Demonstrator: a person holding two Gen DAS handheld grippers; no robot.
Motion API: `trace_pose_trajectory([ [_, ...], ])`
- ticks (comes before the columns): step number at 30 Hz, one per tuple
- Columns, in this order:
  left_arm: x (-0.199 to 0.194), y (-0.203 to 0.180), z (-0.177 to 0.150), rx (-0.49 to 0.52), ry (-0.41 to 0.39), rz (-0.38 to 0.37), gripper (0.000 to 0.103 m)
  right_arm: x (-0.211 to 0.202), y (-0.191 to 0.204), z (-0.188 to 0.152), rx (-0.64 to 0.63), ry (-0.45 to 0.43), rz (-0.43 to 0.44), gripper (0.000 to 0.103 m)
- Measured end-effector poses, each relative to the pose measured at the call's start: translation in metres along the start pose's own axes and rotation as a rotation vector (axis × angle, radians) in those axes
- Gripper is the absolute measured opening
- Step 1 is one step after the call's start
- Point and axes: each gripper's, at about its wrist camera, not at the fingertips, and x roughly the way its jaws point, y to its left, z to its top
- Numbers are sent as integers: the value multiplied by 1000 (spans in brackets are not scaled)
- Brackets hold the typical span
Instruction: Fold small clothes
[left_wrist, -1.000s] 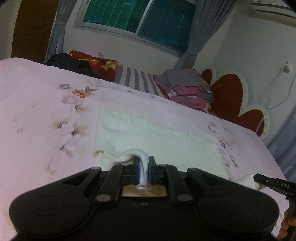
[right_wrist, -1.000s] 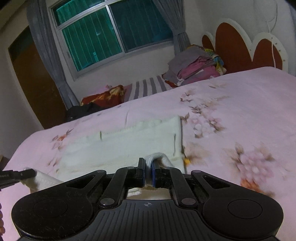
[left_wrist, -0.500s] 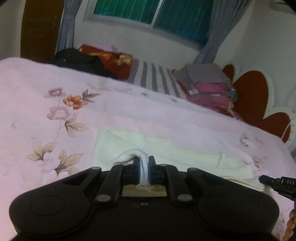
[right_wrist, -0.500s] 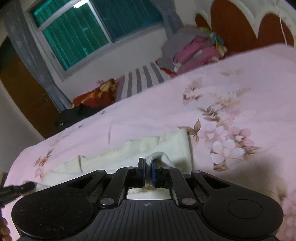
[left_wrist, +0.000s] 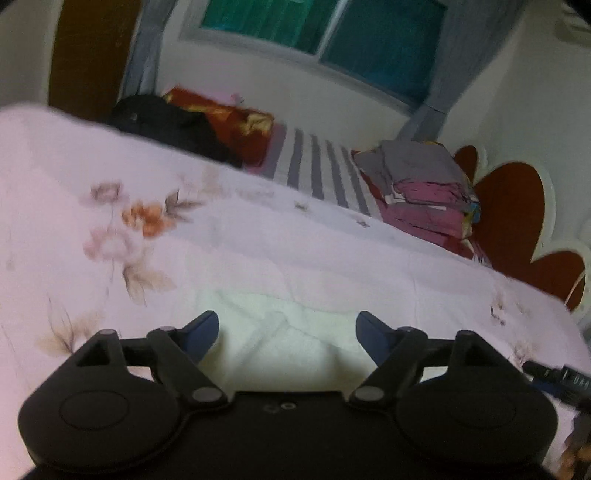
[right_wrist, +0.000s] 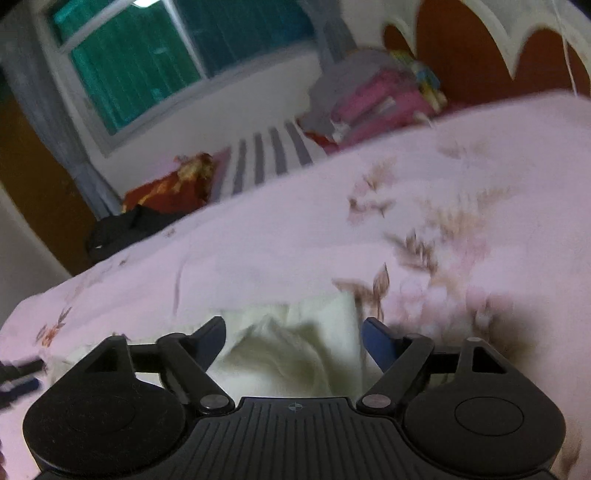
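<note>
A small cream-white cloth (left_wrist: 288, 332) lies folded over on the pink floral bedspread (left_wrist: 258, 251), just ahead of both grippers; it also shows in the right wrist view (right_wrist: 291, 350). My left gripper (left_wrist: 286, 325) is open, its blue pads spread wide over the cloth's left end. My right gripper (right_wrist: 293, 332) is open too, its jaws wide over the cloth's right end. Neither gripper holds anything. The right gripper's tip (left_wrist: 554, 373) shows at the lower right of the left wrist view.
A stack of folded clothes (left_wrist: 424, 192) sits at the far side by the red heart-shaped headboard (left_wrist: 517, 221). A striped pillow (left_wrist: 317, 170), a red cushion (left_wrist: 229, 122) and a black bag (left_wrist: 166, 122) lie under the window.
Both grippers were shut on the cloth's near edge and carried it forward over the rest. Now both have opened and let the cloth go; it lies folded.
</note>
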Motion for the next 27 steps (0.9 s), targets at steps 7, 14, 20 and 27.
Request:
trace_pose_trajectory([
  [7,24,-6,-14,154,87,0,70,10,3,-8,-138,30,15,76],
  [14,44,-8,-22,217,127,-2,29,32,6,-16,-201,89,48,49],
  [20,33,-4,-18,187,54,-11,4,38,7,-18,-239,95,62,5],
  [27,31,-6,-4,148,-42,31,4,29,14,-4,-224,-18,64,4],
])
